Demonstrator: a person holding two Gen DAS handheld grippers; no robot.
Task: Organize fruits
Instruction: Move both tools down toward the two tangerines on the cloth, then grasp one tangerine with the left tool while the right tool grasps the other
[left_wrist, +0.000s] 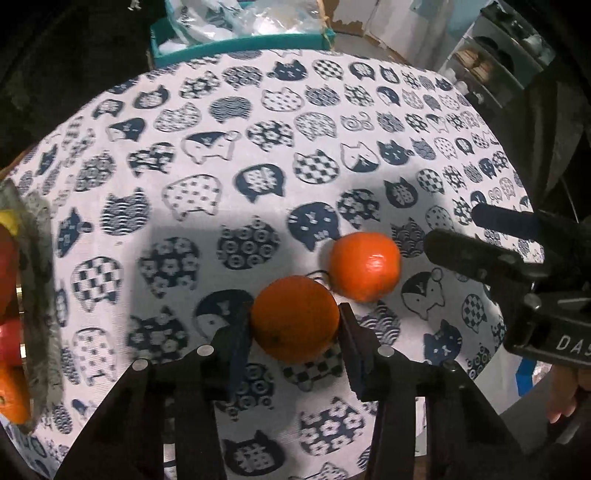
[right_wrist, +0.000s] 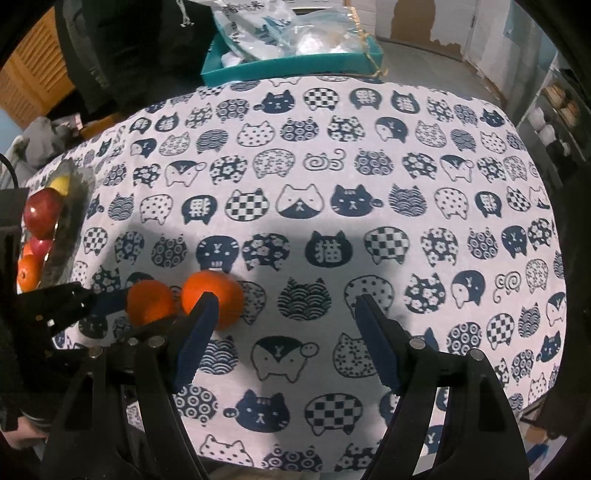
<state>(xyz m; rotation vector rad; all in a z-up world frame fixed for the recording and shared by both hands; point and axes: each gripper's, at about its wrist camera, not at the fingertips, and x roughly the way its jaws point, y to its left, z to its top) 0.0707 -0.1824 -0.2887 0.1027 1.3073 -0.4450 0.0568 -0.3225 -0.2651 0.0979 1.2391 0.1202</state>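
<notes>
Left wrist view looks down on a table (left_wrist: 280, 122) draped in a white cloth printed with navy cat heads in checks, waves, flowers and dots; shadows fall across its near half. The left gripper (left_wrist: 295, 332) has its jaws pressed against both sides of a round orange fruit (left_wrist: 295, 319) on the cloth. A second, glossier orange fruit (left_wrist: 365, 266) lies just beyond and to the right, close beside the first. At the table's left edge a shallow grey dish (left_wrist: 38, 295) holds red, yellow and orange fruit. The right gripper (right_wrist: 284, 321), seen from its own camera, hangs over bare cloth with its jaws wide apart and nothing between them; the glossier fruit lies beside its left finger. Past the far edge stands a teal tray (right_wrist: 291, 68) piled with clear plastic bags. Behind are a pale wall with torn patches, wooden slats at the left and shelving at the right.
</notes>
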